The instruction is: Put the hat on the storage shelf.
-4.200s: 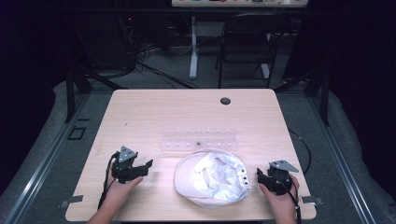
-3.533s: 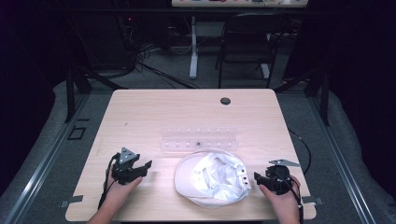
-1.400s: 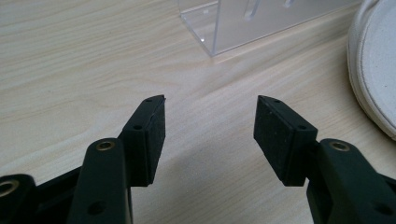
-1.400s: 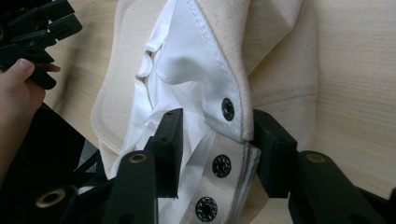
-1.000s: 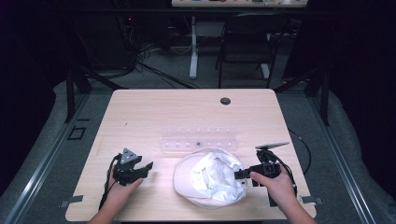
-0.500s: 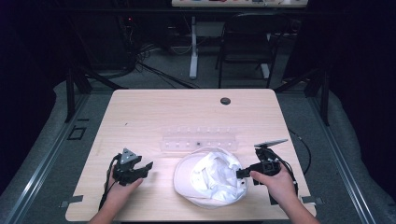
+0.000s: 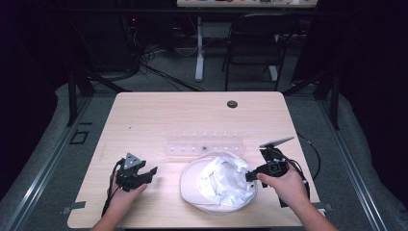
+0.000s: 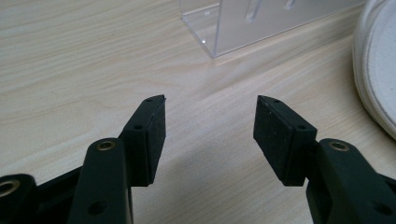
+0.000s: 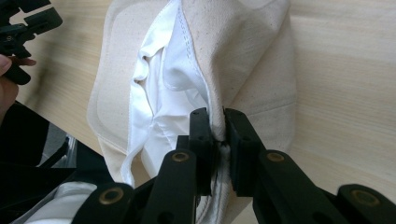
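Since 4.2 s ago the right gripper (image 9: 219, 126) has moved in from the worktop (image 7: 144, 120) edge; its jaws now pinch the white cap (image 7: 219, 183) rim. The left gripper (image 8: 210, 126) rests unchanged, jaws wide apart and empty, a clear acrylic rack (image 8: 261, 23) ahead. The cap's far side is probably cut off.

Cream hat (image 7: 219, 182) with white lining, pale wood-grain table (image 7: 159, 115), clear plastic rack (image 7: 204, 143) — black grippers (image 7: 248, 175).
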